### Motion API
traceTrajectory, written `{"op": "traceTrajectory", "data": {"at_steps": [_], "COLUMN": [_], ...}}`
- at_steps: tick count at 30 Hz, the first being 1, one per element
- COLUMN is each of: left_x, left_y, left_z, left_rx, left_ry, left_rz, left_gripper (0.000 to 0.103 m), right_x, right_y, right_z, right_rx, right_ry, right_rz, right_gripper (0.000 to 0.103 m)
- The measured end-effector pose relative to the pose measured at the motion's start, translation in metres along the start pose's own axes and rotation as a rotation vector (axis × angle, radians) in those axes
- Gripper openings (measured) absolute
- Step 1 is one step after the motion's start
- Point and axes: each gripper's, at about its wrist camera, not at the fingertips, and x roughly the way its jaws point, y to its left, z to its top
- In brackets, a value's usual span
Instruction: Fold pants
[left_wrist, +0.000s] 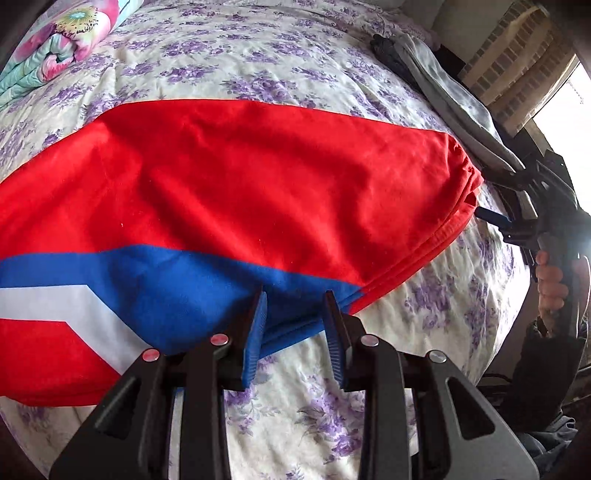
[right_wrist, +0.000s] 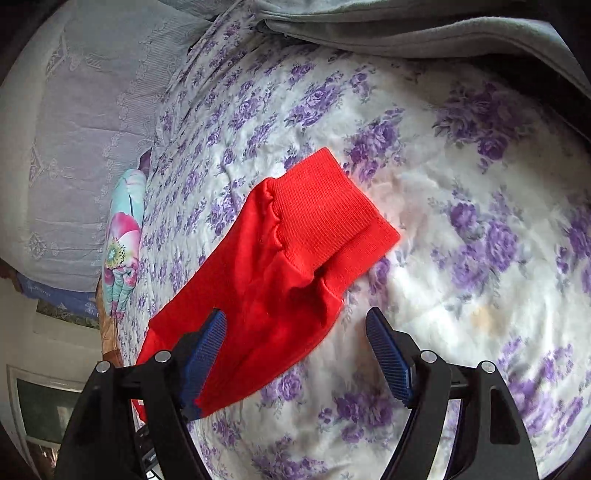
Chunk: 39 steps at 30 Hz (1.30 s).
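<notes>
between the left gripper (left_wrist: 295, 314) jaws sits the blue edge of the pants (left_wrist: 229, 192), jaws narrow with a gap showing; cannot tell if the pads press the cloth. pants lie spread on the floral bedspread (left_wrist: 258, 66), red body stretching away past the tips, a white stripe (left_wrist: 55, 302) and blue band off the left jaw. right gripper (right_wrist: 295, 336) jaws wide, nothing pinched; red pant leg lies loose between them, nearer the left pad (right_wrist: 207, 354), touching or just beside it. ribbed cuff (right_wrist: 325, 206) lies flat on the bedspread beyond the tips. right pad (right_wrist: 388, 354) over bare bedspread, apart from the cloth. grey garment (right_wrist: 406, 33) far ahead of the right jaws. floral pillow (right_wrist: 122, 251) off to the left side. in the left view, a hand (left_wrist: 552, 284) holds the right gripper at the far end of the pants.
</notes>
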Motion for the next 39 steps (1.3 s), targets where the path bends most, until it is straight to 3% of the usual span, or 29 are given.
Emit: {"op": "traceTrajectory", "data": {"at_steps": [7, 8, 9, 11, 15, 22, 24, 26, 28, 31, 34, 39], "left_x": [0.002, 0.002, 0.002, 0.001, -0.007, -0.030, -0.019, 0.005, 0.029, 0.060, 0.087, 0.091], "left_y": [0.006, 0.006, 0.005, 0.002, -0.005, -0.055, -0.075, -0.091, -0.101, -0.107, -0.103, -0.097], "left_z": [-0.004, -0.003, -0.003, -0.004, 0.001, 0.048, 0.067, 0.085, 0.097, 0.102, 0.100, 0.096], "left_rx": [-0.020, -0.020, -0.018, -0.013, -0.009, -0.015, -0.016, -0.022, -0.027, -0.047, -0.068, -0.083], "left_ry": [-0.004, -0.004, -0.005, -0.009, -0.022, -0.114, -0.119, -0.073, -0.029, 0.018, 0.059, 0.039], "left_rz": [-0.028, -0.027, -0.022, -0.010, 0.007, -0.123, -0.114, -0.115, -0.116, -0.095, -0.045, -0.069], "left_gripper": [0.030, 0.030, 0.030, 0.029, 0.029, 0.029, 0.029, 0.028, 0.013, 0.004, 0.000, 0.001], "right_x": [0.014, 0.012, 0.011, 0.012, 0.010, 0.011, 0.012, 0.012, 0.012, 0.012, 0.012, 0.012], "right_y": [0.003, 0.001, -0.001, -0.007, -0.009, 0.000, 0.000, 0.000, -0.001, 0.001, 0.002, 0.002], "right_z": [0.008, 0.006, 0.003, -0.001, -0.010, -0.020, -0.022, -0.024, -0.024, -0.025, -0.028, -0.030], "right_rx": [0.005, 0.006, 0.001, -0.018, -0.100, -0.251, -0.284, -0.300, -0.311, -0.324, -0.337, -0.337], "right_ry": [-0.036, -0.058, -0.070, -0.079, -0.117, -0.183, -0.199, -0.209, -0.211, -0.212, -0.219, -0.224], "right_rz": [-0.029, -0.045, -0.051, -0.031, -0.035, -0.084, -0.087, -0.090, -0.093, -0.105, -0.112, -0.116], "right_gripper": [0.076, 0.053, 0.038, 0.027, 0.025, 0.026, 0.026, 0.025, 0.025, 0.025, 0.025, 0.025]}}
